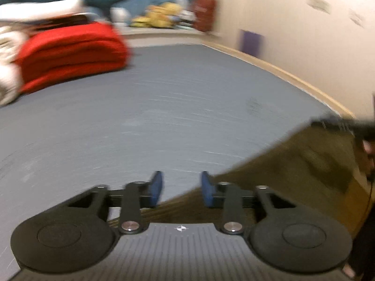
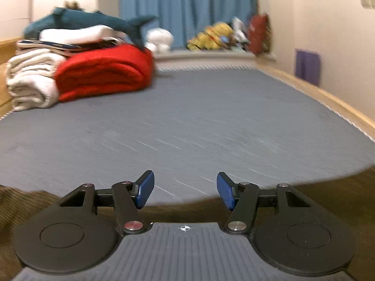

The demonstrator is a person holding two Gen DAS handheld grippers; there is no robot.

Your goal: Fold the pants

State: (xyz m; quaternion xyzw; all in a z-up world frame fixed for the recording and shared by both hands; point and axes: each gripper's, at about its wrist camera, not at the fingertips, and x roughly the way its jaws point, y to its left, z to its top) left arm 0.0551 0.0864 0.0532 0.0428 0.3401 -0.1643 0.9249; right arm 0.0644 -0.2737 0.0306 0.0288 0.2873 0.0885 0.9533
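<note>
The olive-brown corduroy pants (image 1: pixel 293 164) lie on the grey bed surface (image 1: pixel 164 117), filling the lower right of the left wrist view. My left gripper (image 1: pixel 181 189) is open and empty, its blue pads just above the pants' edge. In the right wrist view the pants (image 2: pixel 187 213) run along the near edge under the gripper. My right gripper (image 2: pixel 185 190) is open wide and empty, over the pants' edge where it meets the bed surface (image 2: pixel 187 128).
A folded red blanket (image 2: pixel 103 72) and white towels (image 2: pixel 30 79) are stacked at the far left with a blue shark plush (image 2: pixel 89 21) on top. Soft toys (image 2: pixel 215 35) sit by the blue curtain (image 2: pixel 187 7). A wooden bed rail (image 2: pixel 328 98) runs along the right wall.
</note>
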